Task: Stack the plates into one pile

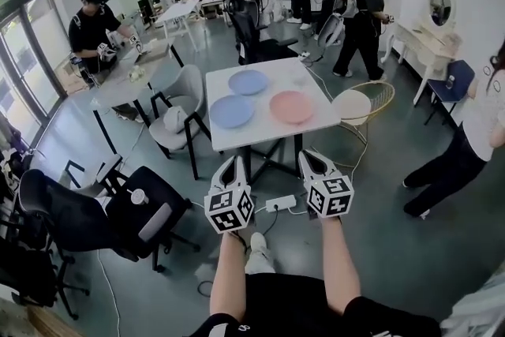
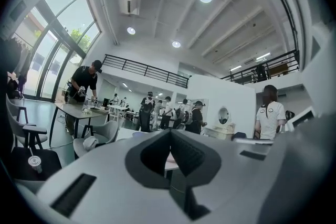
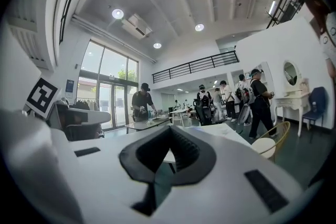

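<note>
Left claw [image 1: 233, 162] and right claw [image 1: 310, 157] clenched, empty; their bodies mostly hide the plates [image 1: 292, 106] in gripper views.

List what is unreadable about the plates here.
Head view: two round blue plates and round pink plate too small to judge rim depth.
Left gripper view: shut left claw blocks most of the white square table; plates indistinct.
Right gripper view: shut right claw does likewise.

Head view looks down; both gripper views level, sharing the table [image 1: 264, 132].
</note>
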Motion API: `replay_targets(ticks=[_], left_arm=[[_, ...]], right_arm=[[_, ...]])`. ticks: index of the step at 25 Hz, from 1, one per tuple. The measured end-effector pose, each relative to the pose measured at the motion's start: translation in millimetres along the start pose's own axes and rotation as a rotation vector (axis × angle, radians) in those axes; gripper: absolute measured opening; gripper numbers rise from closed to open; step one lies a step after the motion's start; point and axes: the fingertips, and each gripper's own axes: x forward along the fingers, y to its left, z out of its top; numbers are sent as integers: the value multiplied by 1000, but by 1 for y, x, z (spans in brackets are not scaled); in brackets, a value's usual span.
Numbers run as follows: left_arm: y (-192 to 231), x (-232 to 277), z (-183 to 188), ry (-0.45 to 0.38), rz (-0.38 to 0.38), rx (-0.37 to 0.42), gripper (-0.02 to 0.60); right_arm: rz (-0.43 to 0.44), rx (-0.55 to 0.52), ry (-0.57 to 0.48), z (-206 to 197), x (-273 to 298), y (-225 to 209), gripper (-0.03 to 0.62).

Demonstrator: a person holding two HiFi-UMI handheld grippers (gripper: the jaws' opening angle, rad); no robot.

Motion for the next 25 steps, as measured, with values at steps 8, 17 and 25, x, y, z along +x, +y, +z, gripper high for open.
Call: replay_targets(ticks=[8,17,25], left_arm=[[45,109,-26,113,-4,14,14],[133,219,-48,217,24,3,14],[174,273,-65,255,47,-91,14]], right_arm=[[4,84,94,-48,110,-30,8],[21,142,147,-75,249,-36,8],[11,97,232,-80,303,-47,8]])
